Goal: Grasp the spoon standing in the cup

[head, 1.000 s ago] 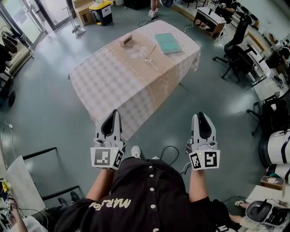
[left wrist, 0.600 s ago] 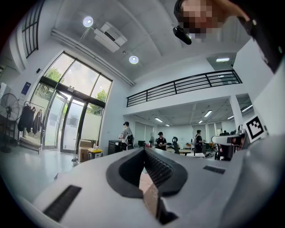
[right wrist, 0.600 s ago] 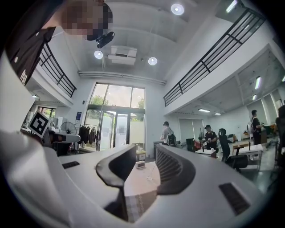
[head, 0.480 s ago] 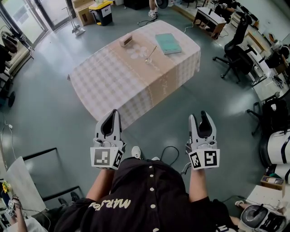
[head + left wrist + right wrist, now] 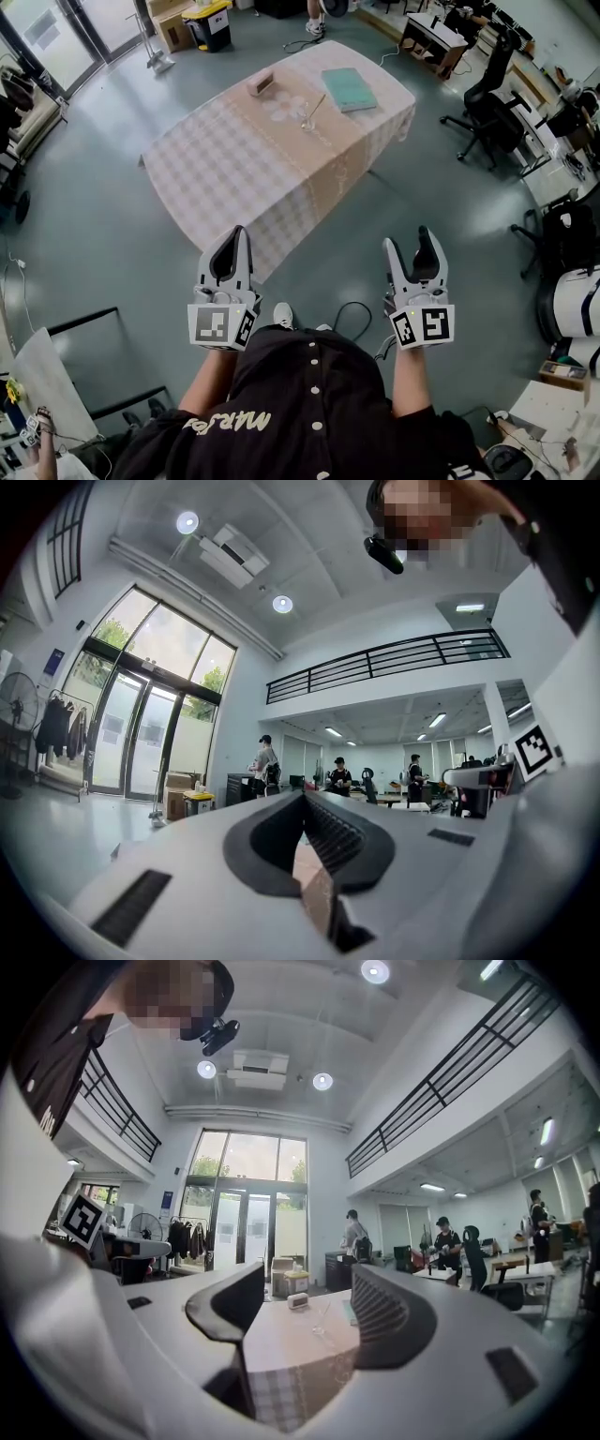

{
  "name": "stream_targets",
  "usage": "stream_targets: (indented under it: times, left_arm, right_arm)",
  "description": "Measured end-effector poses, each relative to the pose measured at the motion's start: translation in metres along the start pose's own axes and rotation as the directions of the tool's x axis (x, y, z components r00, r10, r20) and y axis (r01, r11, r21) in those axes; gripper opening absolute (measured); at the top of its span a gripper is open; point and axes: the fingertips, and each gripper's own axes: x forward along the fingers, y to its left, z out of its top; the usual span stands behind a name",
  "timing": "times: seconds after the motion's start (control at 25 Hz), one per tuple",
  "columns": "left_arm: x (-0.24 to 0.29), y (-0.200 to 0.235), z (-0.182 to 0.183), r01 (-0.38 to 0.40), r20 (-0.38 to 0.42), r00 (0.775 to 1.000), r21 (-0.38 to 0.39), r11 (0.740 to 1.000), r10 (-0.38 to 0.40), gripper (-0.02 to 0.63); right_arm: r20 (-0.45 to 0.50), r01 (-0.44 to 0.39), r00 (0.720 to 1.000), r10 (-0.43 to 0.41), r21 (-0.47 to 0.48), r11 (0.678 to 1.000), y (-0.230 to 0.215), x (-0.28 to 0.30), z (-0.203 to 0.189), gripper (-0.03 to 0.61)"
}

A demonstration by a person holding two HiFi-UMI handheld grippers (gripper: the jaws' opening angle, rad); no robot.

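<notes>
A clear cup (image 5: 307, 122) with a spoon (image 5: 313, 106) leaning in it stands on the far part of a table (image 5: 234, 169) under a checked cloth. In the right gripper view the cup (image 5: 318, 1327) shows small and far off between the jaws. Both grippers are held close to the person's body, well short of the table. My left gripper (image 5: 236, 234) is shut, its jaws together (image 5: 302, 803) with nothing in them. My right gripper (image 5: 409, 242) has just been opening and its jaws stand wide apart (image 5: 305, 1283) with nothing between them.
A green book (image 5: 348, 89) and a small box (image 5: 261, 84) lie on the table near the cup. Office chairs (image 5: 492, 89) and desks stand to the right. Cardboard boxes and a yellow-lidded bin (image 5: 212, 21) sit beyond the table. A cable (image 5: 352, 314) lies on the floor.
The right gripper's jaws have spread from shut to wide apart. The left gripper and both hands have stayed where they were.
</notes>
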Motion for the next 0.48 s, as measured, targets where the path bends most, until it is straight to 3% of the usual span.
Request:
stream_targets:
  times: [0.48]
  left_arm:
    - [0.016, 0.043, 0.003, 0.038, 0.006, 0.999, -0.008, 0.999, -0.038, 0.011]
  right_arm:
    - [-0.003, 0.055, 0.999, -0.055, -0.001, 0.999, 0.025, 0.027, -0.001, 0.279]
